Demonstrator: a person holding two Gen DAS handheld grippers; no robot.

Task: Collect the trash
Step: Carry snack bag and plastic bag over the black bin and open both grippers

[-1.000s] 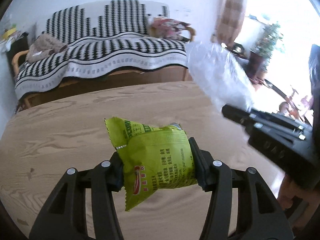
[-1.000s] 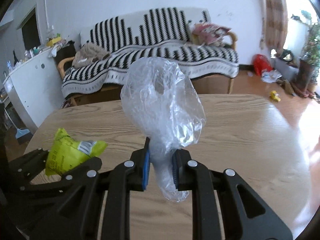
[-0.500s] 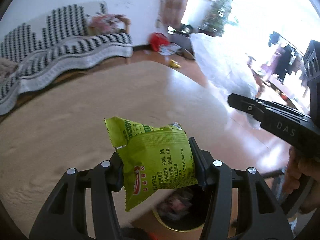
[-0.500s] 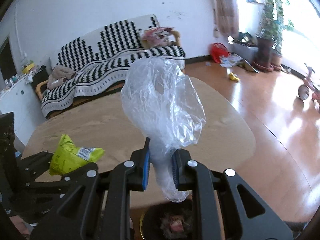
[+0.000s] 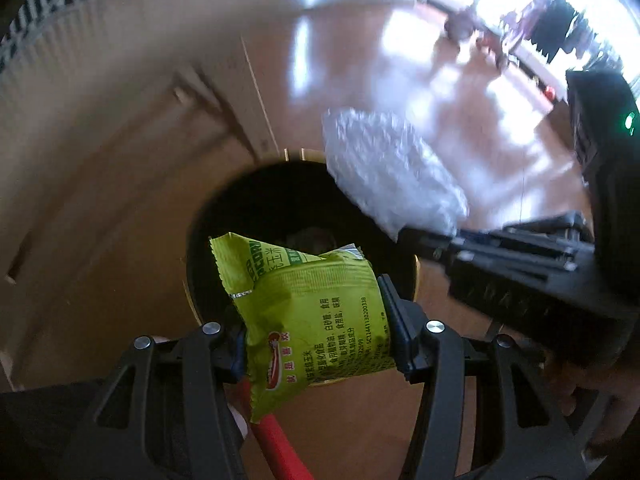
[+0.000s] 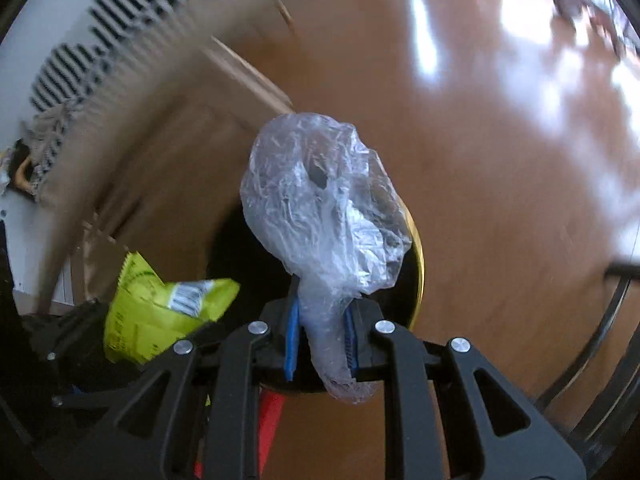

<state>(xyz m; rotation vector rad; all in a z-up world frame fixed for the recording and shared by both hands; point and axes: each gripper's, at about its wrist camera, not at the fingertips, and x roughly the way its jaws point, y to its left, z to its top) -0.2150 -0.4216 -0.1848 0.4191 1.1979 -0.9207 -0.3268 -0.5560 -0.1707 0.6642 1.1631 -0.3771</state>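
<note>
My left gripper [image 5: 314, 320] is shut on a green snack packet [image 5: 312, 312] and holds it above a round trash bin [image 5: 264, 196] with a black liner and gold rim. My right gripper [image 6: 320, 340] is shut on a crumpled clear plastic bag [image 6: 320, 208], also held over the bin [image 6: 416, 264]. The plastic bag shows in the left wrist view [image 5: 388, 172], and the green packet in the right wrist view [image 6: 160, 312]. Some trash lies dimly inside the bin.
The bin stands on a shiny wooden floor [image 6: 500, 140]. The underside and edge of the wooden table [image 5: 100, 140] lie to the left. A red object [image 5: 276, 448] shows below the left gripper. A striped sofa [image 6: 80, 64] is at far left.
Both grippers have swung from above the table down and right over the floor, and now point into the trash bin. Both still hold their items.
</note>
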